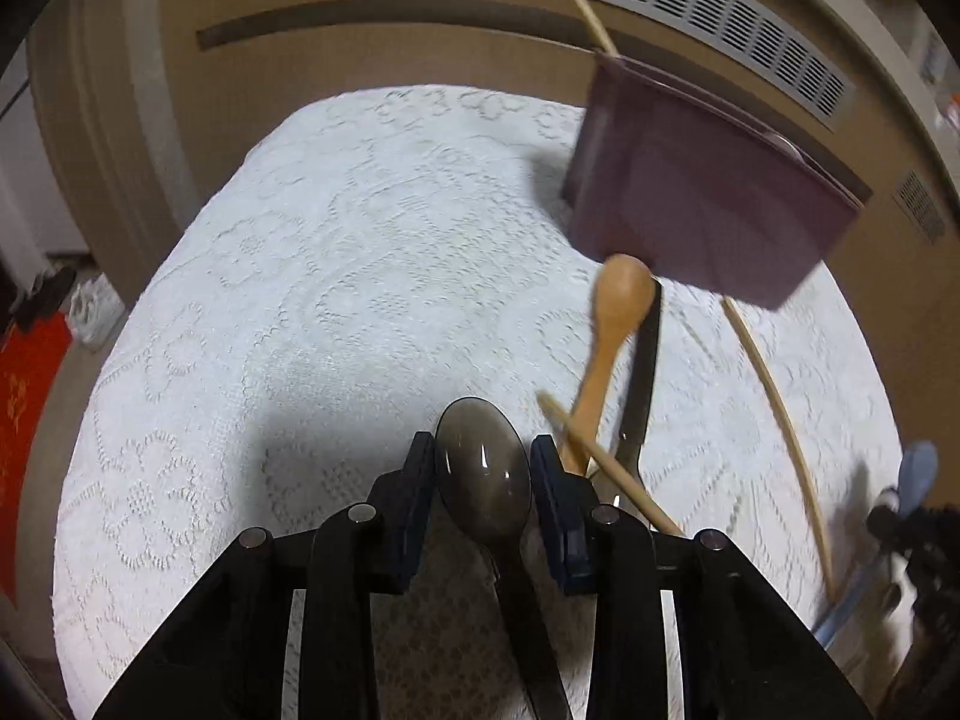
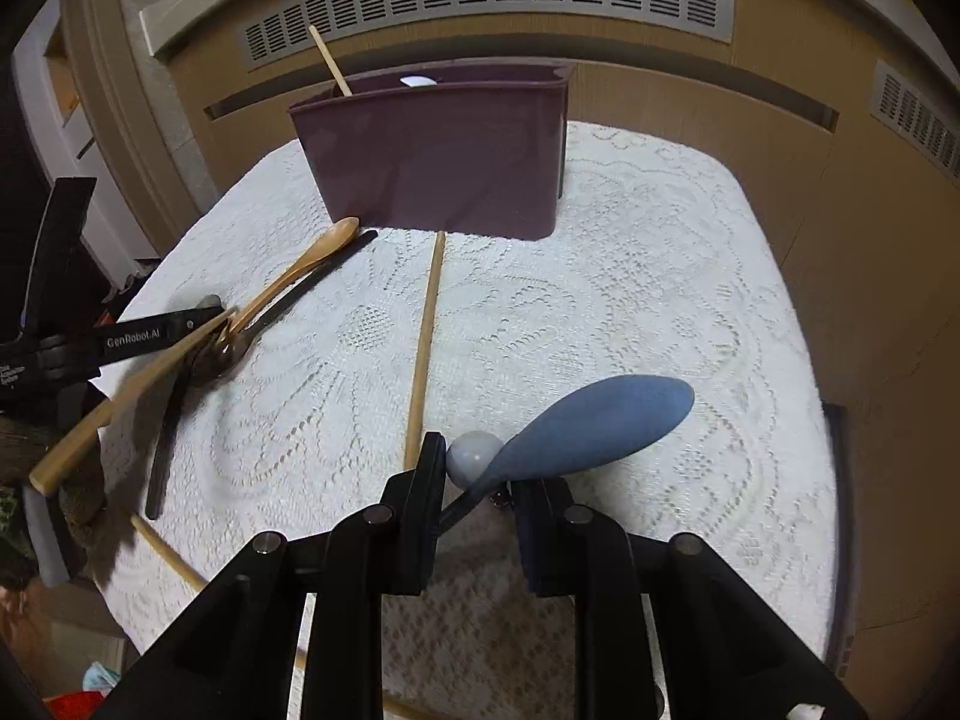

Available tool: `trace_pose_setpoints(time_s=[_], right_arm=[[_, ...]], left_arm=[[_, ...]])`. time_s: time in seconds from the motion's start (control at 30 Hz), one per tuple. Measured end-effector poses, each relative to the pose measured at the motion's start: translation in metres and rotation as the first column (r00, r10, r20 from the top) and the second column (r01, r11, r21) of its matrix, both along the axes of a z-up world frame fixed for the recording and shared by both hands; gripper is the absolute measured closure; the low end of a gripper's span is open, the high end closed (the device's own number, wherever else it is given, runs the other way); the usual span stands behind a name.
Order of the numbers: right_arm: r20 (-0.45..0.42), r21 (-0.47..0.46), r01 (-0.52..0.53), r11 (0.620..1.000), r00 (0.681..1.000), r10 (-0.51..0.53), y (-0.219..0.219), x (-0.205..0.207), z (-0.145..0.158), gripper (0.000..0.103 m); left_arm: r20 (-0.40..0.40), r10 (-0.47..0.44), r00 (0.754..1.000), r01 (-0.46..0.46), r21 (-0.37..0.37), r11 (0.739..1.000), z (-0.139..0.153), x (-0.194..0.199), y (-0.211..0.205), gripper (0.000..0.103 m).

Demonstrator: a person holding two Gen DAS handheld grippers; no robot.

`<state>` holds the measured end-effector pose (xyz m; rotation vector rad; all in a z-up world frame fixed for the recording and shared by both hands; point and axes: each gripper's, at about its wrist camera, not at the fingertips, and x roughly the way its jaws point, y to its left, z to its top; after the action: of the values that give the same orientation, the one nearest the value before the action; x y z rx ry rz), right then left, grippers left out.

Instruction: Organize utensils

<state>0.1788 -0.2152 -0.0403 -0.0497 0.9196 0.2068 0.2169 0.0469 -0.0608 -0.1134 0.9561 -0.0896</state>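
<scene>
- Utensils: one smoky translucent spoon (image 1: 483,468), one blue paddle (image 2: 591,429), one wooden spoon (image 1: 612,330), three chopsticks, one purple bin (image 2: 438,156).
- Left gripper (image 1: 483,468) brackets the smoky spoon's bowl; contact unclear.
- Right gripper (image 2: 480,483) pinches the paddle's handle.

Both tools (image 1: 483,468) (image 2: 477,468): black linkage frames, silver pivot pins, dark-blue pads; left bears white "GenRobot.AI" lettering; sleeve possibly camouflage.

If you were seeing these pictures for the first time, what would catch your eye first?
Probably the blue rice paddle jutting up from the right gripper, which holds its handle. Next, the dark spoon lying between the left gripper's fingers. Behind them a purple bin stands at the far edge of the white lace tablecloth, one chopstick poking out.
</scene>
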Motion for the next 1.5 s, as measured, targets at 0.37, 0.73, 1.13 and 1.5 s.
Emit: trace_pose_setpoints(time_s=[0.37,0.73,1.13,1.5], right_arm=[[-0.008,0.011,0.025,1.0,1.0,-0.025,-0.016,-0.002,-0.002,0.083],[0.098,0.021,-0.026,0.999,0.995,0.023,-0.003,-0.014,0.034,0.083],[0.164,0.029,-0.09,0.996,0.983,0.084,0.009,-0.035,0.062,0.083],[0.199,0.043,-0.105,0.994,0.976,0.094,0.013,-0.031,0.087,0.083]], left_arm=[[0.08,-0.074,0.994,0.079,-0.064,0.995,0.026,-0.033,-0.001,0.07],[0.248,-0.132,0.96,0.156,-0.083,0.984,0.087,-0.064,-0.016,0.071],[0.324,-0.182,0.928,0.223,-0.095,0.97,0.121,-0.092,-0.027,0.071],[0.328,-0.161,0.931,0.212,-0.124,0.969,0.127,-0.093,-0.022,0.071]])
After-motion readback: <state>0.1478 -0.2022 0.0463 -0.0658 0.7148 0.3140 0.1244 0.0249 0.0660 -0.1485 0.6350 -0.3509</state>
